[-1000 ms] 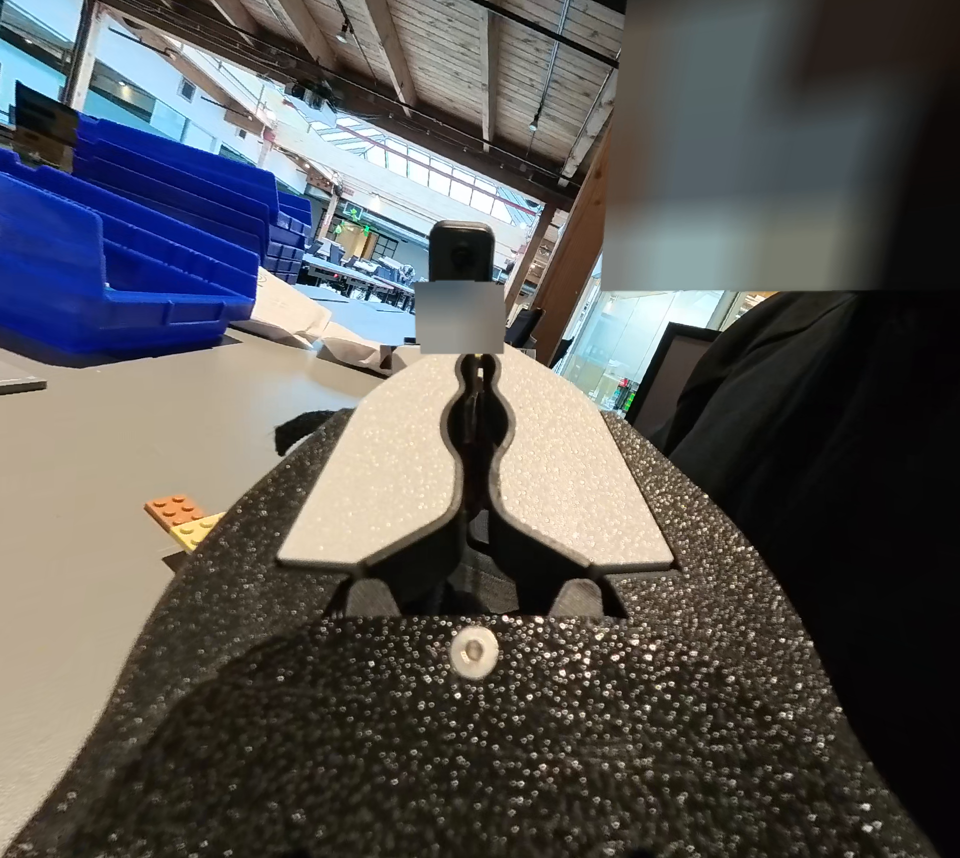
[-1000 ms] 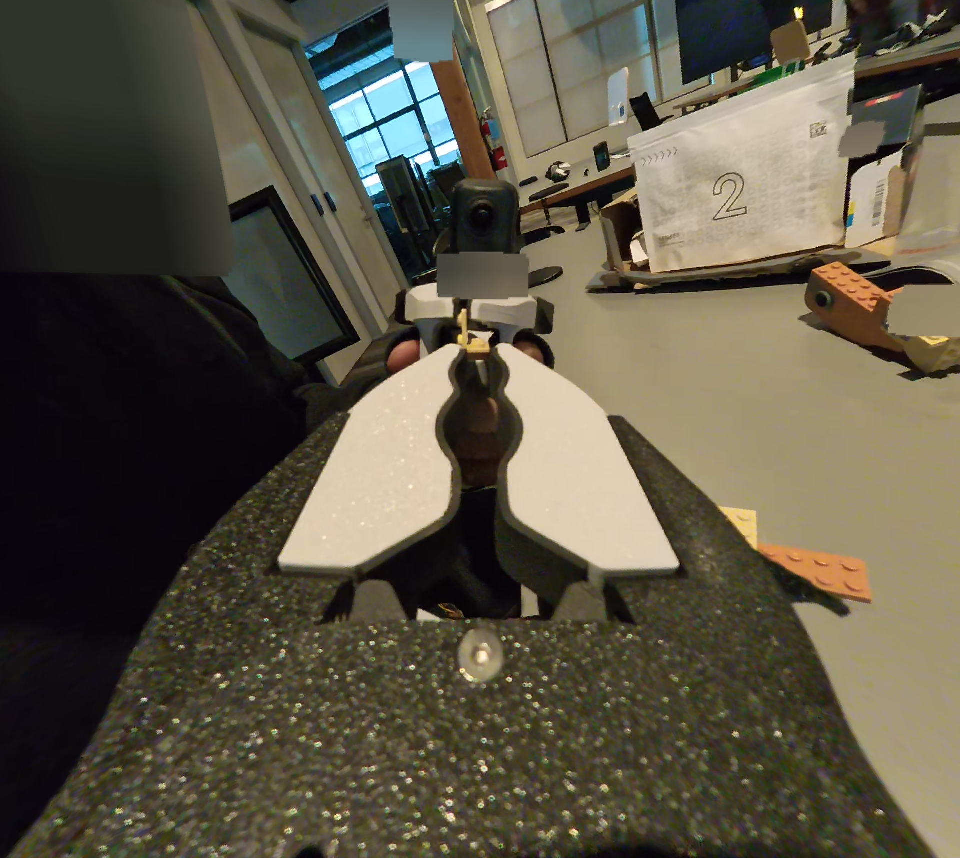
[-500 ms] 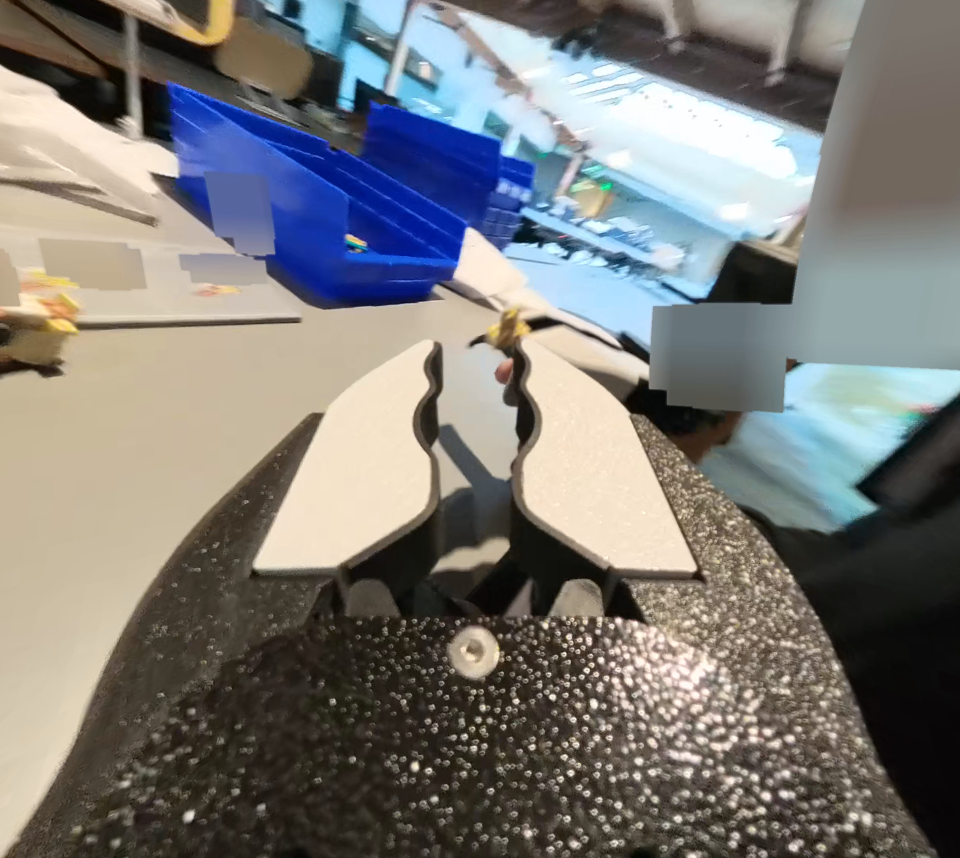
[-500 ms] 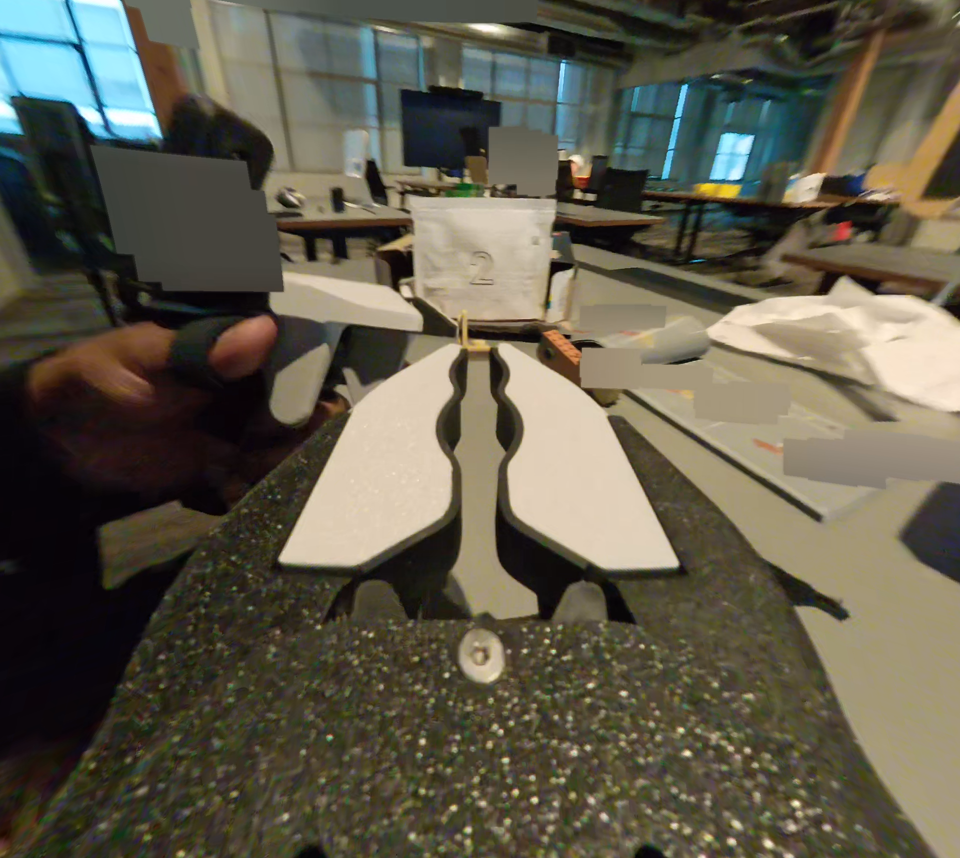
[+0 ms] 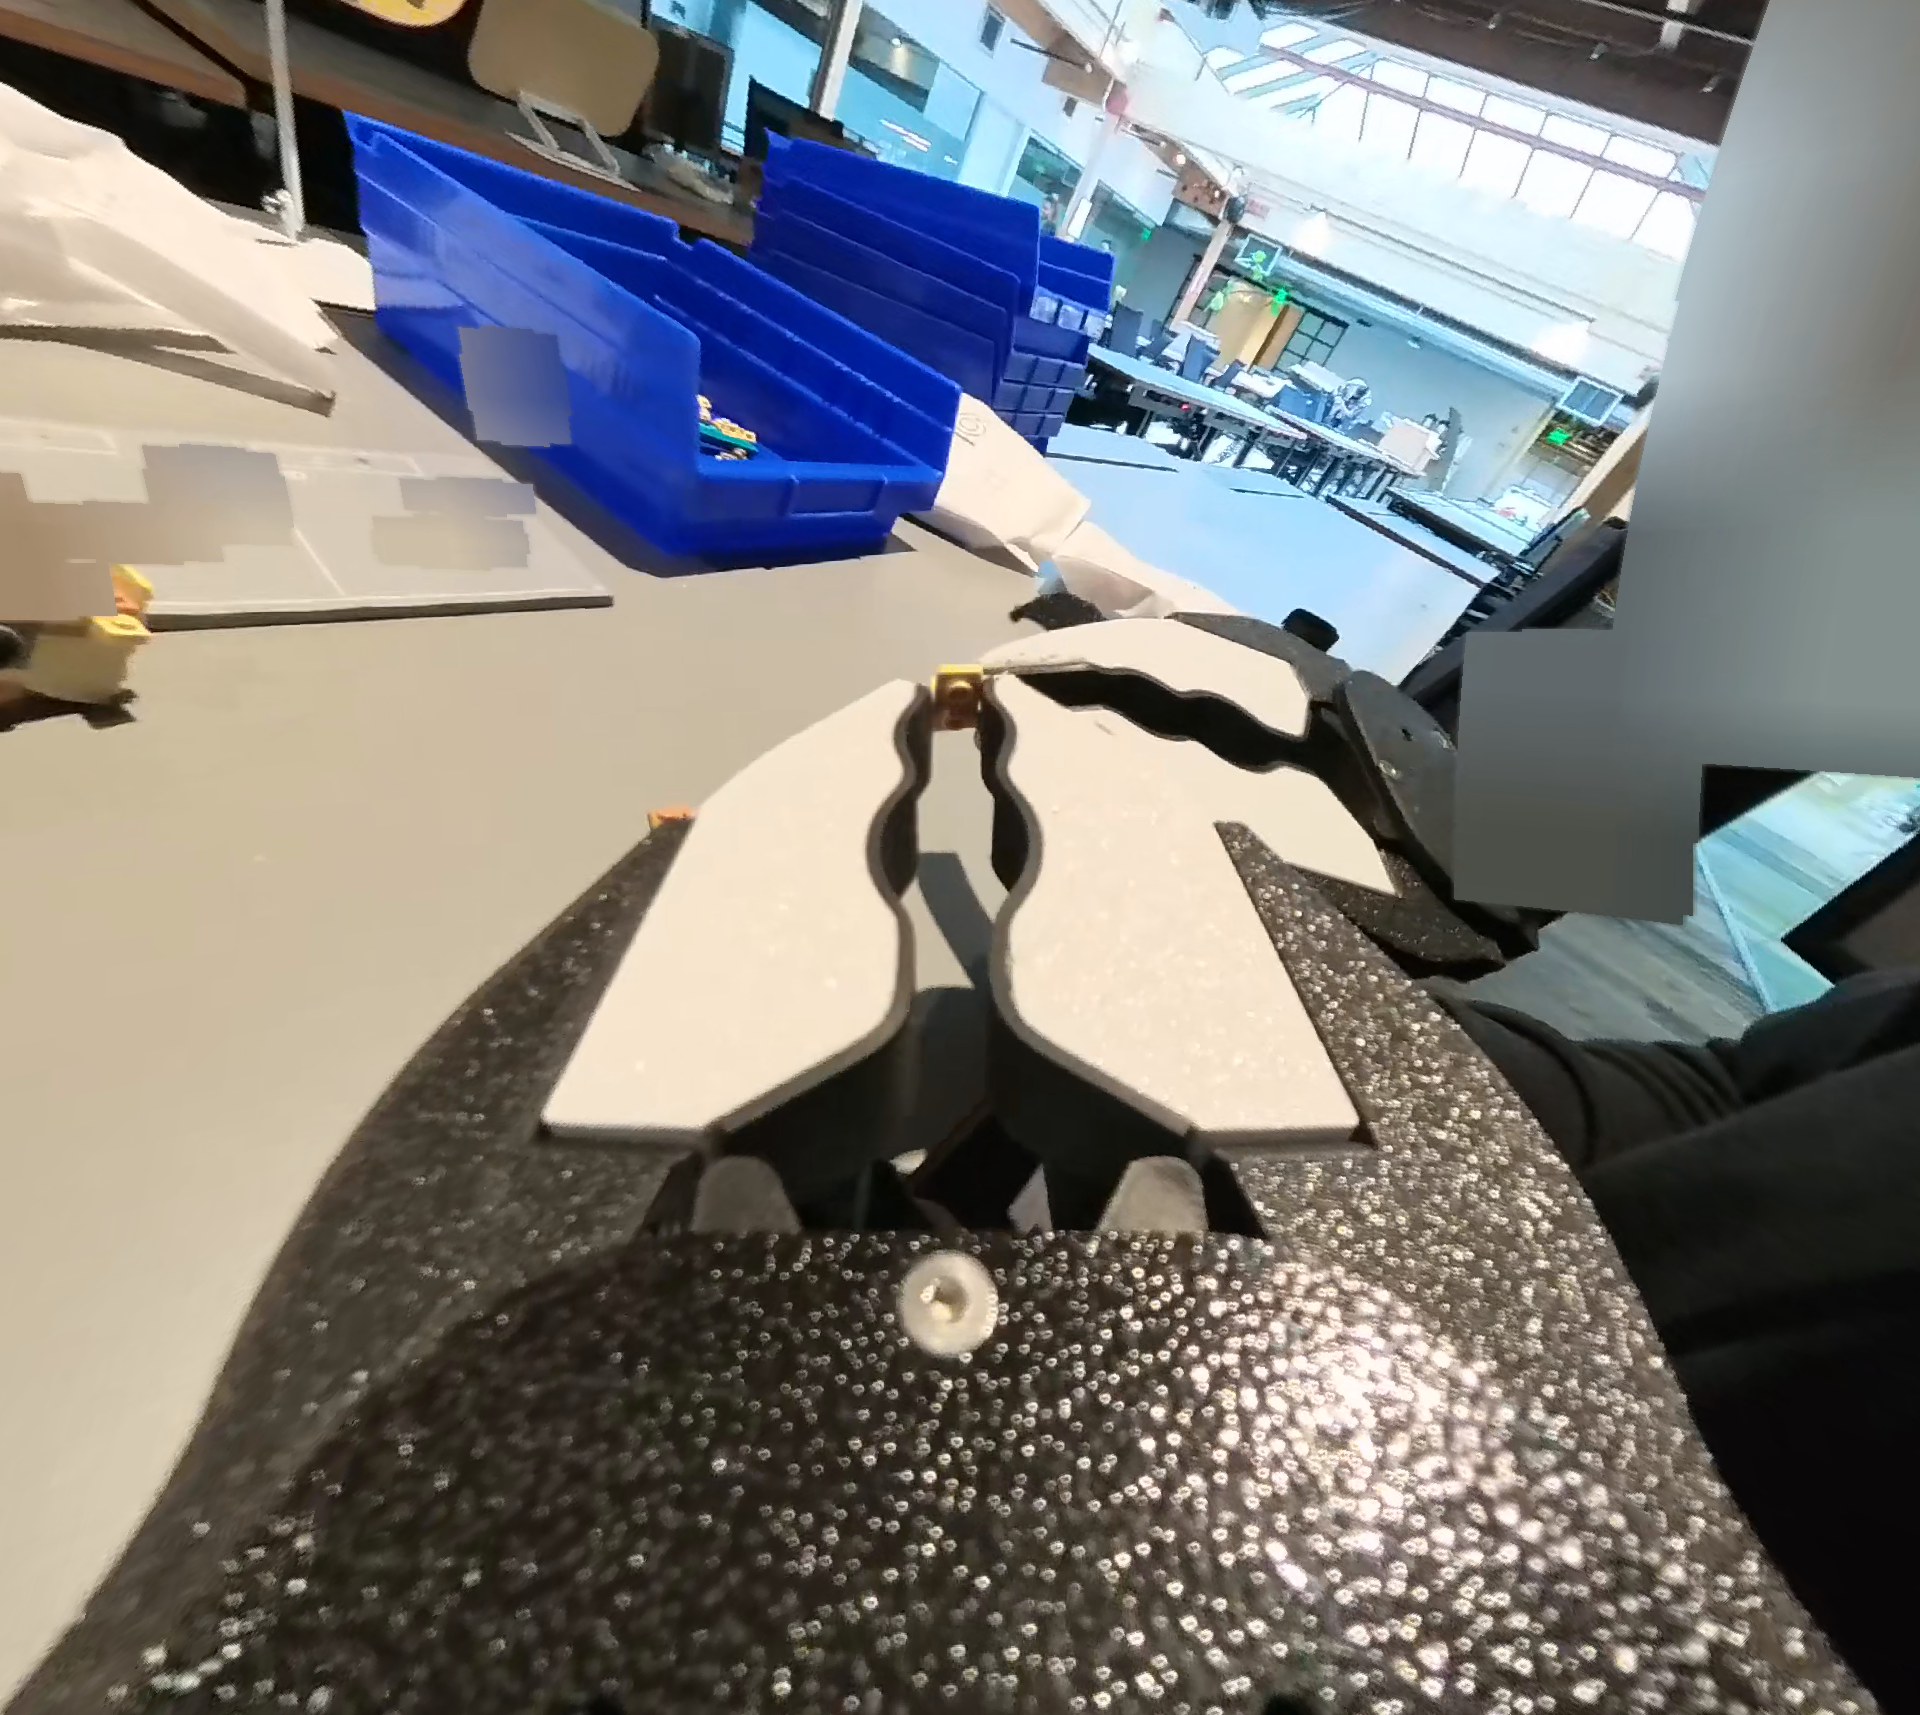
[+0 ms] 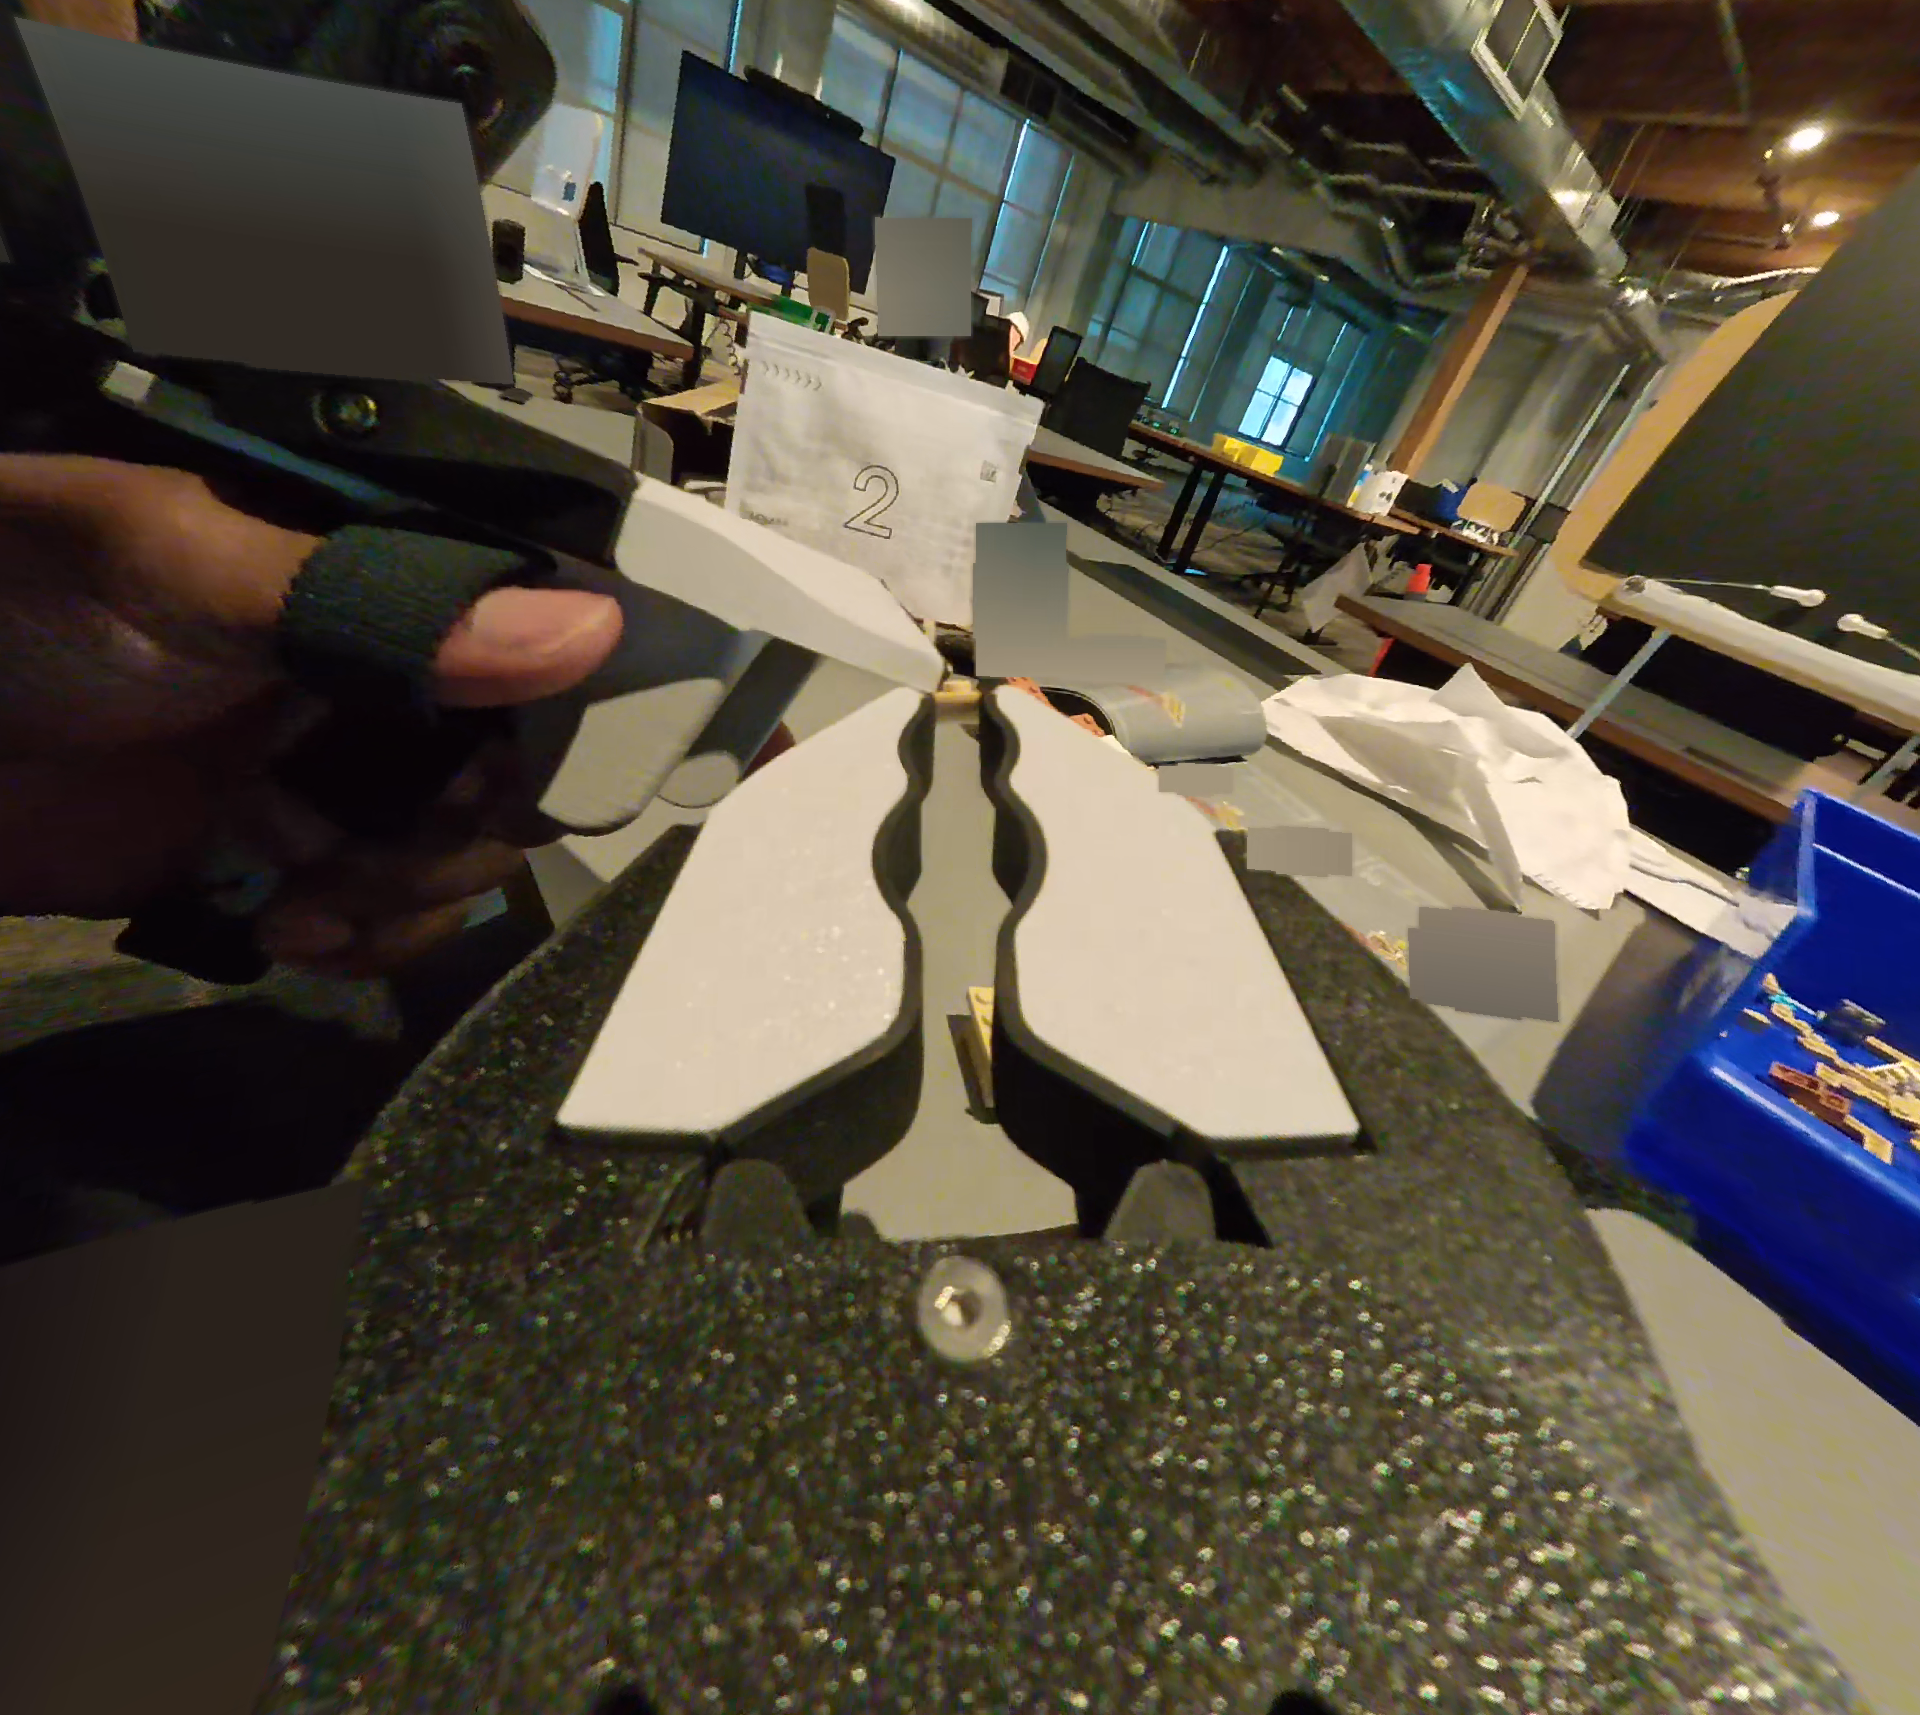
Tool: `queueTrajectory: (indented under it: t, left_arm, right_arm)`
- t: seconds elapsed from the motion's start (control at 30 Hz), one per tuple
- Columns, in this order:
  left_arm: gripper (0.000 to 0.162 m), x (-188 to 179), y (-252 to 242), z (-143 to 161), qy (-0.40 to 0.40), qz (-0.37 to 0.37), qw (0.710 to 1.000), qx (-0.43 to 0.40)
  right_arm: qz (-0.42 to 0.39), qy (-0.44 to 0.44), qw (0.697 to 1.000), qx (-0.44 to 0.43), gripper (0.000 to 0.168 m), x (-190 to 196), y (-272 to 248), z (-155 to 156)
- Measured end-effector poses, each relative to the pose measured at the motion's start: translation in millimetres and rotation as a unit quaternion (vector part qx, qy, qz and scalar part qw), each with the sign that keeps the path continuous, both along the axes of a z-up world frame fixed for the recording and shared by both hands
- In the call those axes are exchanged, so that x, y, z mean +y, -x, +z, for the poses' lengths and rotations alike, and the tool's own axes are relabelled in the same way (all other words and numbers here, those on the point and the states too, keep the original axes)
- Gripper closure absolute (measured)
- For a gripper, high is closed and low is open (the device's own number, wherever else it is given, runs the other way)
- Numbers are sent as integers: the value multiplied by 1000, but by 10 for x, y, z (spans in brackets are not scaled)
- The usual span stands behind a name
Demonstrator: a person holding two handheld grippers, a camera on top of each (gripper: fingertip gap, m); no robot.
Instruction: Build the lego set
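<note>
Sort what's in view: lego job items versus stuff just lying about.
Job: small tan lego piece, blue bin of loose pieces, numbered white bag, part-built model.
Lying about: crumpled white paper, stacked blue bins, monitor.

Open-plan office: desks [image 6: 1226, 460], monitor [image 6: 774, 174]

Bright skylit hall, wide-angle warp, blurred edges.

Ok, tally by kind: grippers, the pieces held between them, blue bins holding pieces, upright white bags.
Grippers: 2, left gripper, right gripper
Piece: 1
Blue bin: 1
White bag: 1
Total: 5
</note>
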State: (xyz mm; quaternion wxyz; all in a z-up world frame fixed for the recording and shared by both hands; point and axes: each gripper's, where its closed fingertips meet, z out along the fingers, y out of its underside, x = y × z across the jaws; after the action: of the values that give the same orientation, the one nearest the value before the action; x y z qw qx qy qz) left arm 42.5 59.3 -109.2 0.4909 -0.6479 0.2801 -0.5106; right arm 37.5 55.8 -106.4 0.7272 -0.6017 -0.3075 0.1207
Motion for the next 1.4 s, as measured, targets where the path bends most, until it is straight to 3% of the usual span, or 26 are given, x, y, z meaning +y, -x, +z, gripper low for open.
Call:
queueTrajectory:
  t: [0.23,0.53,0.63,0.73,0.9,0.97,1.07,1.2,1.4]
  left_arm:
    - [155,-20,12,17,-12,-10,1000,-8]
    - [155,-64,9,36,115,-85,984,-102]
    - [155,-63,11,32,125,-91,981,-114]
    - [155,-61,20,44,62,-69,992,-90]
    - [155,-61,118,177,-137,-2,990,-41]
    - [155,-60,172,244,-204,25,978,-29]
    - [155,-69,206,275,-282,57,958,-4]
    - [155,-101,198,246,-357,84,930,32]
    - [156,-159,147,197,-411,92,905,61]
  right_arm:
    - [6,-11,1000,0,161,-24,3,15]
    - [18,-24,1000,2,161,-58,-1,42]
    - [19,-22,1000,3,161,-54,-2,38]
    - [25,-8,999,17,160,-50,3,39]
    - [102,91,986,99,160,-74,53,25]
    - [148,150,965,157,155,-96,70,31]
    - [219,230,910,265,146,-126,74,114]
    - [265,277,867,320,146,-144,80,159]
    - [281,296,852,328,155,-170,136,151]
